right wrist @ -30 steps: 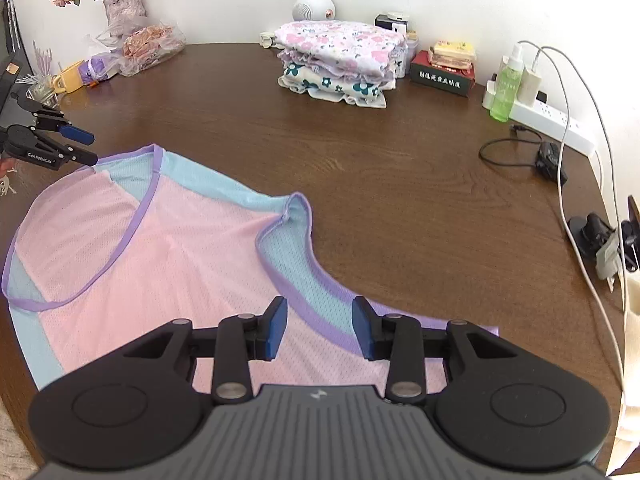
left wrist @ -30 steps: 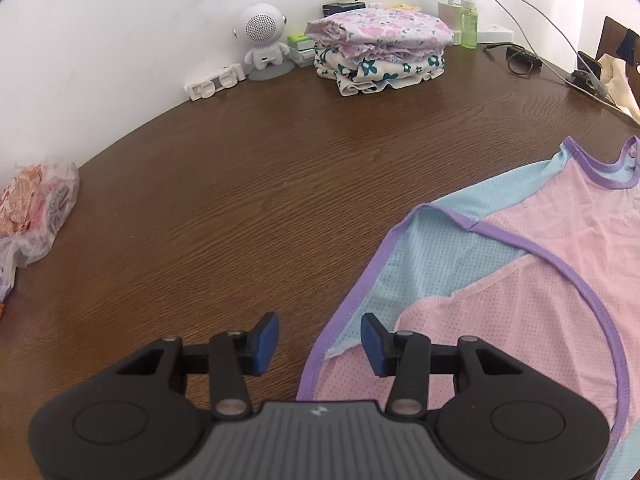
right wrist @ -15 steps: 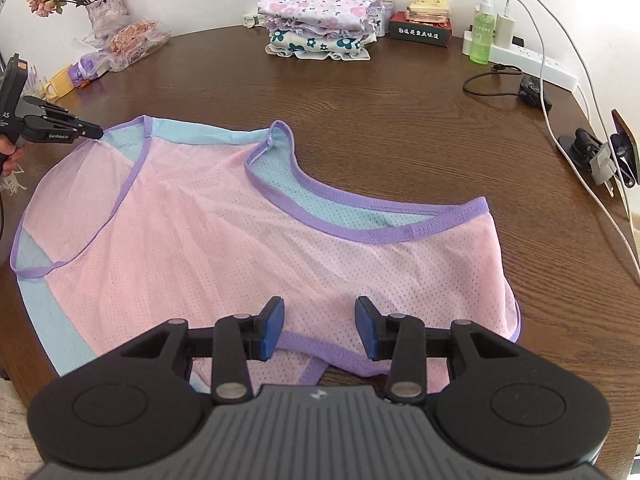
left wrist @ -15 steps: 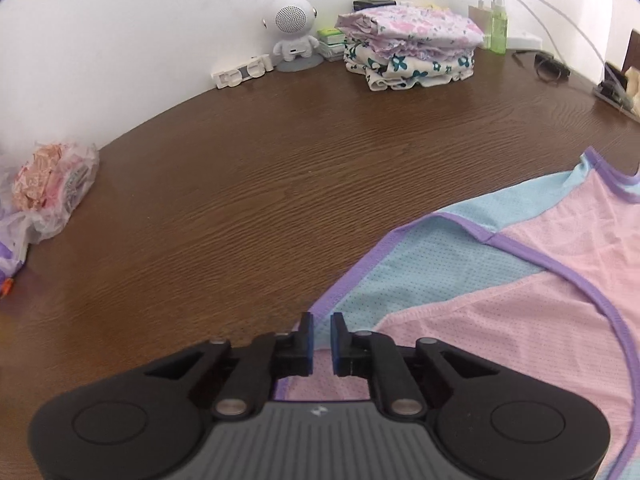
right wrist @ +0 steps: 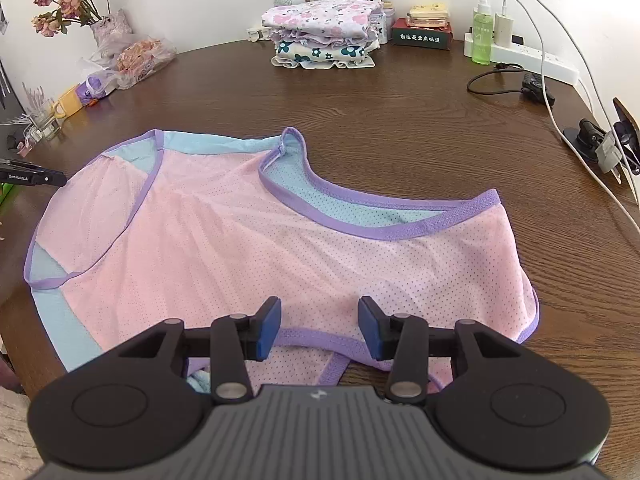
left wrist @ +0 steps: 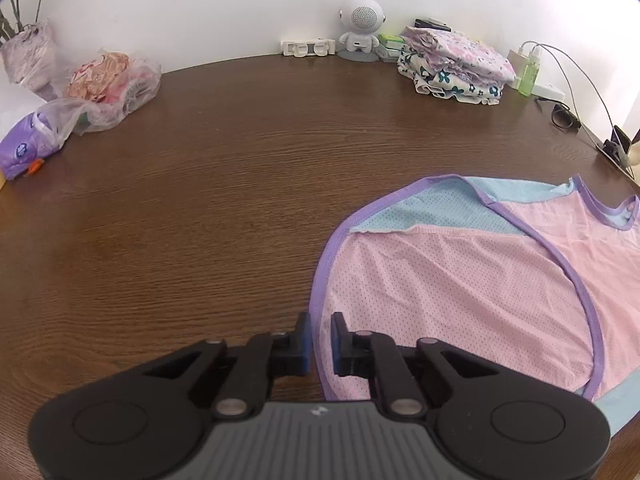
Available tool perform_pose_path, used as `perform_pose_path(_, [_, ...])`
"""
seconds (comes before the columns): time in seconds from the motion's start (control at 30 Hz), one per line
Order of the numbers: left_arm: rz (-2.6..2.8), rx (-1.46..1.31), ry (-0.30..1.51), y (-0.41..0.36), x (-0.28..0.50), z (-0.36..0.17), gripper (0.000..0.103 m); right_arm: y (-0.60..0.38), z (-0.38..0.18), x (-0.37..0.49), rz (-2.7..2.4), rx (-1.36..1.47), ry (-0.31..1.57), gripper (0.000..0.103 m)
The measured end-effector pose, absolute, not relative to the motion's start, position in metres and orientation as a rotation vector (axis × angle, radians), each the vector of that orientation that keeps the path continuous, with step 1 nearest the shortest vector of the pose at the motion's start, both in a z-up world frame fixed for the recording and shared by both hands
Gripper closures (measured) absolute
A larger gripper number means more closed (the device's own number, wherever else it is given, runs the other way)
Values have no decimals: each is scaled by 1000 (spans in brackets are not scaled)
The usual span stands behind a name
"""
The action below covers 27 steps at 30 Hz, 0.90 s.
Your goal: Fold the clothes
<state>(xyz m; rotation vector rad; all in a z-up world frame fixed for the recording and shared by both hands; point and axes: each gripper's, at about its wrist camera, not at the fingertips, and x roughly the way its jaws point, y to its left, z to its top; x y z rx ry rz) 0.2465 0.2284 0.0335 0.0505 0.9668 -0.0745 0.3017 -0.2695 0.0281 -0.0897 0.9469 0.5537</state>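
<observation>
Dark wood-grain table (left wrist: 224,184) runs ahead of both tools to a white wall, where a folded floral stack (right wrist: 322,34) sits far off. Spread flat ahead of the right gripper (right wrist: 319,328), whose jaws stand wide apart over the near hem, lies the pink mesh garment (right wrist: 256,248). The left gripper (left wrist: 321,340) has its jaws nearly together, seemingly pinching the purple binding (left wrist: 320,292) just ahead. Thin, light, floppy mesh will likely drape and slide; the firmer bound edges look like the best hold.

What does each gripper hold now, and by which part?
The left gripper pinches the pink garment at its purple side edge. The right gripper is open above the garment and holds nothing.
</observation>
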Motion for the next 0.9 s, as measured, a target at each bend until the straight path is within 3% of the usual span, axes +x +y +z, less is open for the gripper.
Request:
perform_pose_path(0.3, [-20,164,938,206,248,38,101,-270,27,297,528,-106,946,60])
perform_pose_path(0.5, [9,198,895,195,251,49,88,-277,33,298,529,-96,937,60])
perform_pose_path(0.63, [-126,220,855,159,283,66,86,-260,51,320,573,-125,897,60])
perform_pose_path(0.9, [-271,308,861,90,358,41,86,-187,50,381,697,-162,937,62])
